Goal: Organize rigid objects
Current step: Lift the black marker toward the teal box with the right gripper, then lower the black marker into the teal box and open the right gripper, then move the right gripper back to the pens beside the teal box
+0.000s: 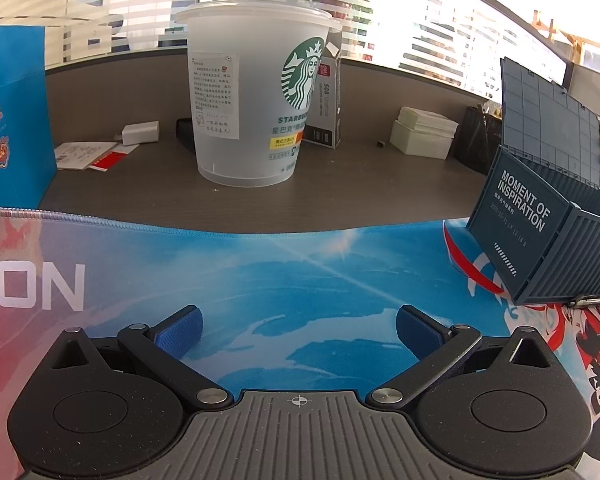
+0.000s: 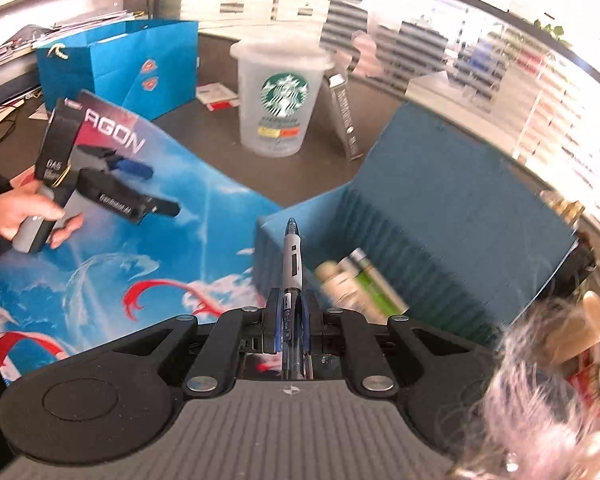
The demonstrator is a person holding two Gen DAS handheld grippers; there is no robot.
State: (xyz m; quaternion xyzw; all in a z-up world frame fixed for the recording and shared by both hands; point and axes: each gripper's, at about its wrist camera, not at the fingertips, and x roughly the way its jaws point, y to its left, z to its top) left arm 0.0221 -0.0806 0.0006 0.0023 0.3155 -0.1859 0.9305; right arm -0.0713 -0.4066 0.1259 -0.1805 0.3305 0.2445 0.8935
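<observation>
A: What did the right gripper (image 2: 287, 322) have?

B: Its blue pads were pinched on a blue-and-grey retractable pen (image 2: 291, 264); the pen ran forward between them, its tip over the near wall of the blue container-shaped storage box (image 2: 432, 216); the lid stood open, and a green-and-white tube (image 2: 360, 284) lay inside, blurred.

A: And the left gripper (image 1: 299, 330)?

B: Fingers (image 1: 182, 330) spread wide, nothing between them; it sat low over the printed desk mat (image 1: 260, 272); a hand (image 2: 24, 216) held its handle in the right wrist view.

A: Further out?

B: A clear Starbucks cup (image 1: 252, 100) stood upright on the grey desk (image 1: 360, 184) beyond the mat; a grey carton (image 1: 328, 96) just behind it; a blue paper bag (image 1: 12, 112) at the left; the box sat on the mat's right end.
</observation>
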